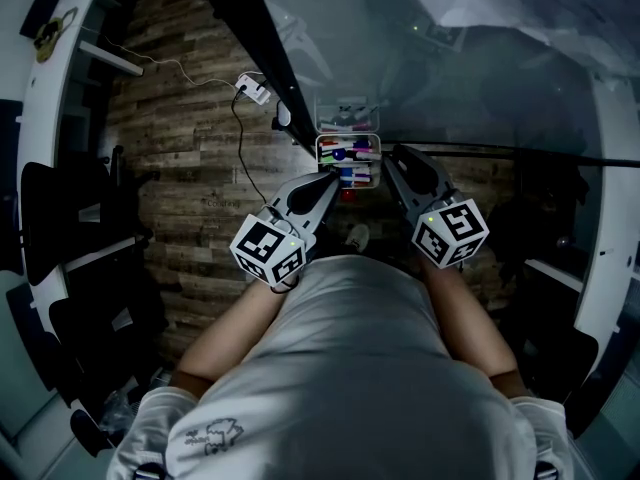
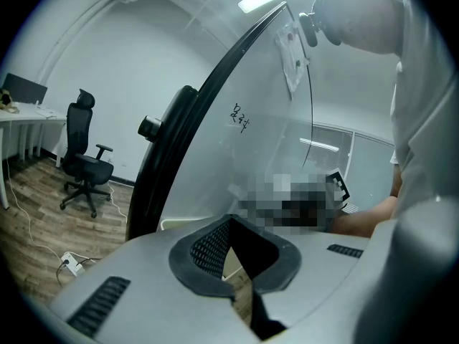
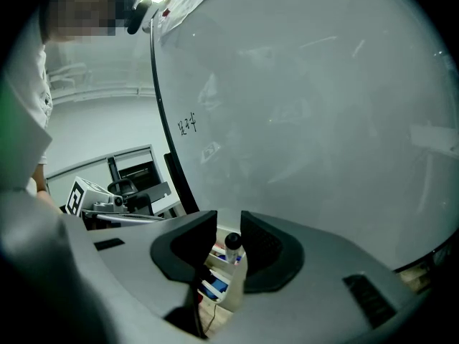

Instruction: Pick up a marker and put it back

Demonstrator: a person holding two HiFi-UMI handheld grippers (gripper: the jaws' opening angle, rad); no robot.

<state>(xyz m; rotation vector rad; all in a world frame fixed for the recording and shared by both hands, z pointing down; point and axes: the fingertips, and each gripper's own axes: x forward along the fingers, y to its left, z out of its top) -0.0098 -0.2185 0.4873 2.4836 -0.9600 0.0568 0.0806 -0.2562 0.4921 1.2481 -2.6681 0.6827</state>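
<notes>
Tray (image 1: 349, 136) flanked by left gripper (image 1: 331, 174), fingers together, right gripper (image 1: 392, 154), parted.

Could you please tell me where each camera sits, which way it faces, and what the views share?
Head view: on the person's head, looking steeply down at the marker tray; torso, forearms, left tongs and right tongs show.
Left gripper view: on the left tongs, facing the edge of the whiteboard and an office chair; its shut jaws show.
Right gripper view: on the right tongs, facing the whiteboard; open jaws frame a black-capped marker.
Shared: both gripper views catch the scribble on the whiteboard.
</notes>
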